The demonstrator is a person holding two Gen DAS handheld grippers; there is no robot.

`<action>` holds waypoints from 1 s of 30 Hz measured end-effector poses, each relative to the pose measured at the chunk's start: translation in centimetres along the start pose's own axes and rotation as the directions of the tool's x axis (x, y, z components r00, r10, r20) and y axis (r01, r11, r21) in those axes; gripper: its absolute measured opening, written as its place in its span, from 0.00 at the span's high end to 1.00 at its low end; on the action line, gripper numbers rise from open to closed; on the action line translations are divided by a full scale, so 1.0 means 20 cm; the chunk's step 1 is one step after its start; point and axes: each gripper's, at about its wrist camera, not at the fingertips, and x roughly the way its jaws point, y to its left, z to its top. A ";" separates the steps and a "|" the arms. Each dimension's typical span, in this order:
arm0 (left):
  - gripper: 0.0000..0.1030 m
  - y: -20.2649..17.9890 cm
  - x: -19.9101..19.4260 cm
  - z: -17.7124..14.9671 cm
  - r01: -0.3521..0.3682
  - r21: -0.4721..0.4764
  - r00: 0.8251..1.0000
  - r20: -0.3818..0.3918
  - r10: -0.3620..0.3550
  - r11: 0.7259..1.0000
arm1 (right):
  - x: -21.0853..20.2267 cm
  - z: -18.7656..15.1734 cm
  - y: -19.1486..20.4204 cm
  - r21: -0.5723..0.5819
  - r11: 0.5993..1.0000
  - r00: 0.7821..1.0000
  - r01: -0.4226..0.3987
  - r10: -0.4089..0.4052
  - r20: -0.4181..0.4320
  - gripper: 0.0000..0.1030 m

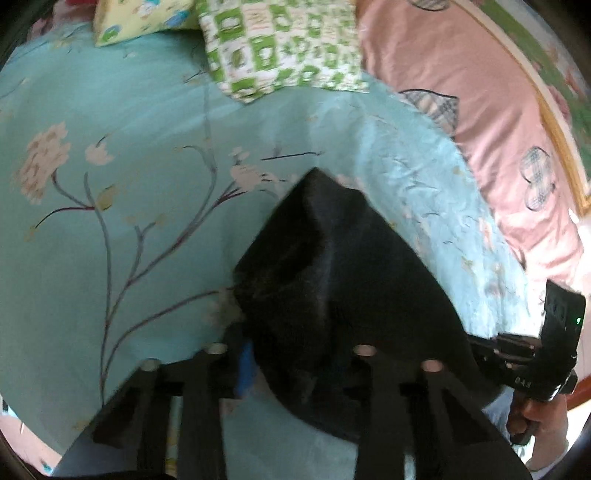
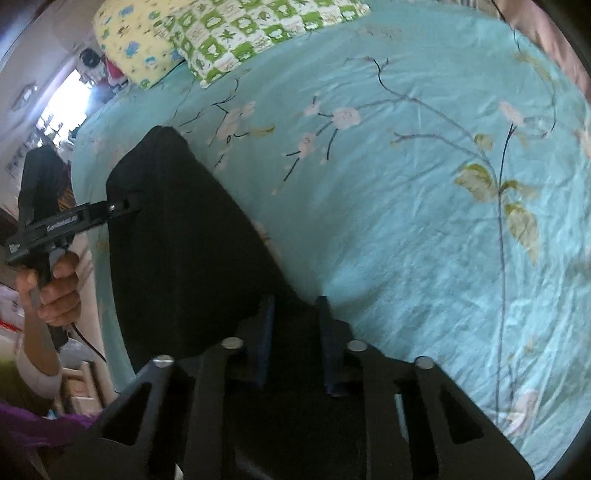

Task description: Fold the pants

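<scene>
The black pants [image 1: 332,277] lie bunched on a teal flowered bedsheet [image 1: 110,258]. In the left wrist view the cloth rises to a peak and drapes over my left gripper [image 1: 295,354]. One blue pad [image 1: 244,369] presses its side while the other finger is hidden under the fabric. In the right wrist view the pants [image 2: 184,258] spread up and to the left. My right gripper [image 2: 297,306] has its two blue fingers nearly together with dark cloth pinched between them. At the pants' left edge a hand [image 2: 55,291] holds the left tool, whose fingers bite into the fabric.
A green checked pillow [image 1: 284,44] and a yellow pillow [image 1: 136,18] lie at the head of the bed. A pink quilt [image 1: 461,92] runs along the right side. The bed's edge [image 2: 99,258] and room clutter show at the left of the right wrist view.
</scene>
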 end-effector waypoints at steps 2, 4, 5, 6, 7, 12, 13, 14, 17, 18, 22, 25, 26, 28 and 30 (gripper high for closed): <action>0.82 -0.01 -0.06 -0.01 0.025 0.018 0.999 0.030 -0.025 1.000 | -0.07 -0.02 0.05 -0.033 0.997 0.997 0.067 -0.065 0.051 0.88; 0.82 -0.01 -0.13 -0.02 0.055 0.023 0.997 0.057 -0.056 0.998 | -0.16 -0.04 0.10 -0.060 0.988 0.983 0.142 -0.134 0.124 0.90; 0.82 -0.01 -0.18 -0.03 0.076 0.030 0.994 0.078 -0.078 0.997 | -0.21 -0.04 0.13 -0.076 0.979 0.970 0.191 -0.176 0.168 0.90; 0.83 -0.02 -0.22 -0.04 0.087 0.034 0.992 0.092 -0.090 0.996 | -0.26 -0.05 0.17 -0.094 0.965 0.951 0.245 -0.221 0.216 0.91; 0.83 -0.03 -0.28 -0.04 0.100 0.043 0.988 0.111 -0.104 0.994 | -0.29 -0.06 0.21 -0.106 0.951 0.933 0.289 -0.256 0.252 0.91; 0.83 -0.05 -0.47 -0.05 0.143 0.096 0.974 0.164 -0.157 0.985 | -0.34 -0.08 0.32 -0.114 0.904 0.862 0.413 -0.348 0.368 0.91; 0.83 -0.05 -0.47 -0.06 0.145 0.105 0.973 0.164 -0.160 0.984 | -0.33 -0.08 0.31 -0.095 0.906 0.857 0.412 -0.351 0.377 0.91; 0.83 -0.04 -0.46 -0.06 0.137 0.110 0.975 0.160 -0.153 0.984 | -0.30 -0.06 0.30 -0.079 0.910 0.857 0.408 -0.352 0.377 0.91; 0.83 -0.01 -0.39 -0.07 0.102 0.133 0.983 0.141 -0.121 0.986 | -0.20 -0.05 0.25 -0.035 0.921 0.862 0.388 -0.349 0.368 0.91; 0.83 0.00 -0.36 -0.08 0.091 0.146 0.984 0.141 -0.112 0.985 | -0.17 -0.05 0.25 -0.030 0.918 0.859 0.395 -0.358 0.366 0.91; 0.83 0.07 -0.22 -0.09 0.055 0.168 0.991 0.110 -0.074 0.984 | -0.05 -0.07 0.26 -0.007 0.904 0.844 0.427 -0.395 0.363 0.91; 0.82 0.12 -0.13 -0.11 0.040 0.168 0.994 0.092 -0.056 0.985 | 0.03 -0.08 0.24 0.006 0.899 0.842 0.437 -0.412 0.348 0.91; 0.81 0.12 -0.12 -0.12 0.038 0.167 0.995 0.088 -0.053 0.985 | 0.04 -0.08 0.23 0.010 0.900 0.844 0.436 -0.413 0.341 0.91; 0.77 0.13 -0.13 -0.12 0.042 0.154 0.994 0.089 -0.056 0.987 | 0.04 -0.09 0.23 0.018 0.902 0.843 0.431 -0.410 0.348 0.86; 0.71 0.15 -0.15 -0.11 0.032 0.132 0.995 0.089 -0.044 0.991 | 0.01 -0.09 0.22 0.035 0.907 0.844 0.419 -0.403 0.353 0.76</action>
